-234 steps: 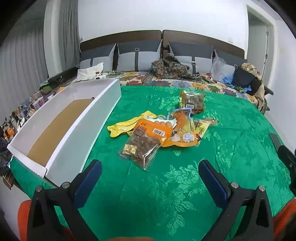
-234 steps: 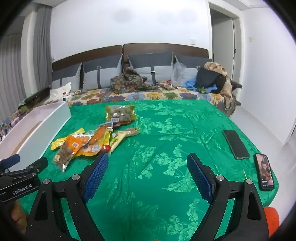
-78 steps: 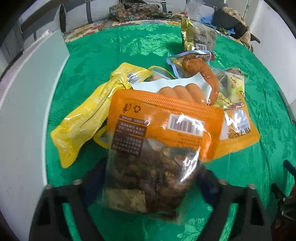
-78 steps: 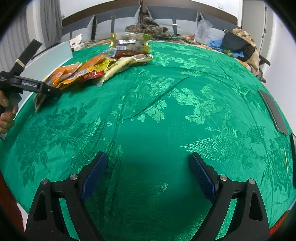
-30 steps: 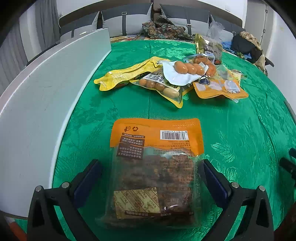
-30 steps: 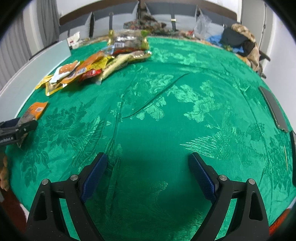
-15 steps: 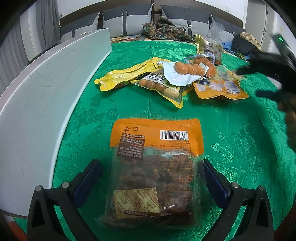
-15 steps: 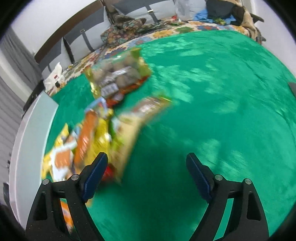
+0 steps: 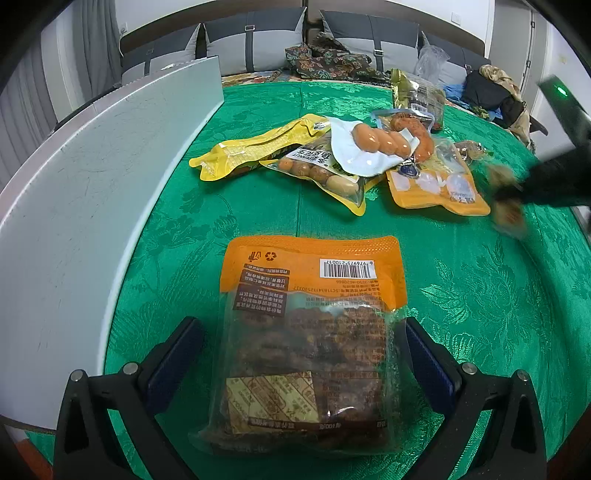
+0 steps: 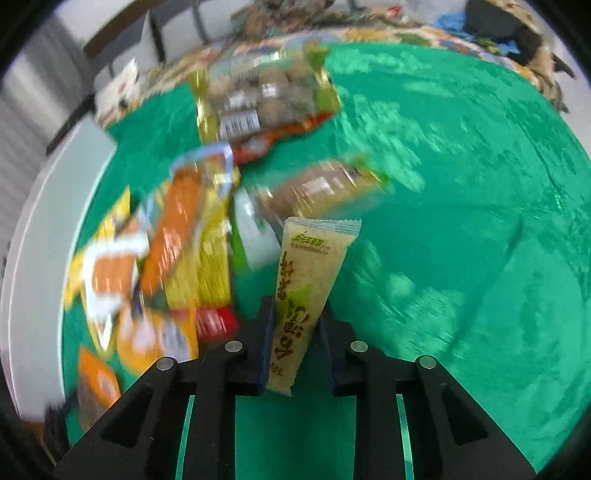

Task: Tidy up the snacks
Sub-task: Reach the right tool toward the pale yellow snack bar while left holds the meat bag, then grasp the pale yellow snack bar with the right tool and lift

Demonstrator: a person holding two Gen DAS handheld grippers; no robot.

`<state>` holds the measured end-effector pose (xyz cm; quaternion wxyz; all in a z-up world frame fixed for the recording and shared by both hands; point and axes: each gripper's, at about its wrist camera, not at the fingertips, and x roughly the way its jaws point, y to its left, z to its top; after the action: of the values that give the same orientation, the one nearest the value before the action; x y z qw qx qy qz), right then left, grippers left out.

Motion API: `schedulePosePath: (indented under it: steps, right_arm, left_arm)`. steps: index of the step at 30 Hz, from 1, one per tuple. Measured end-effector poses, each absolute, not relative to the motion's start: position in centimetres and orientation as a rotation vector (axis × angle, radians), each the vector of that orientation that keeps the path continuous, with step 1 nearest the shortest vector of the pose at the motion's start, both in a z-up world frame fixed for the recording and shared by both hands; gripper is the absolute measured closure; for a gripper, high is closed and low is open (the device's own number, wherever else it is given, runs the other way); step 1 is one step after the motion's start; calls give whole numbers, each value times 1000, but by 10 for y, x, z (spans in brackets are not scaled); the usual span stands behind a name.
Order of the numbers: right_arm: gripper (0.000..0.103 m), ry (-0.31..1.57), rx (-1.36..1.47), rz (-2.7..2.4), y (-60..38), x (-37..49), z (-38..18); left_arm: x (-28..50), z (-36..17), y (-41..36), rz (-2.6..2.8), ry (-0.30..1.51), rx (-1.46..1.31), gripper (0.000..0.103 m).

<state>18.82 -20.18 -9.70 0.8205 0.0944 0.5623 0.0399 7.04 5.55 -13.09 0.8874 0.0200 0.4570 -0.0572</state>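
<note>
Whereas open before, right hand-held gripper (image 10: 297, 321) now clamps pale-green snack stick (image 10: 308, 291).

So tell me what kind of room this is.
Most likely a bedroom: the snack packets lie on a bed under a green patterned cover, with grey pillows along a dark headboard and clothes piled beside them.

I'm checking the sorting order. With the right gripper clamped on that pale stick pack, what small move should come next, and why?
Probably lift the stick pack clear of the pile and carry it toward the white box. The right gripper is shut on it, and the box by the snacks is the only container in view. The left gripper is open around the orange bag.
</note>
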Motion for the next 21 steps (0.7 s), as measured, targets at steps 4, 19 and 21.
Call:
schedulePosePath:
  steps: [4,19,21]
  right_arm:
    - [79,1337,14,134,-225,163,-90]
    - [26,752,116,10,-242,39,-88]
    - [26,736,96,5,-243,35,-89]
  left_arm:
    - [71,-131,56,-119,950,42,0]
    - [71,-131,56,-119,949,42,0]
    - [71,-131,56,-119,949,42,0]
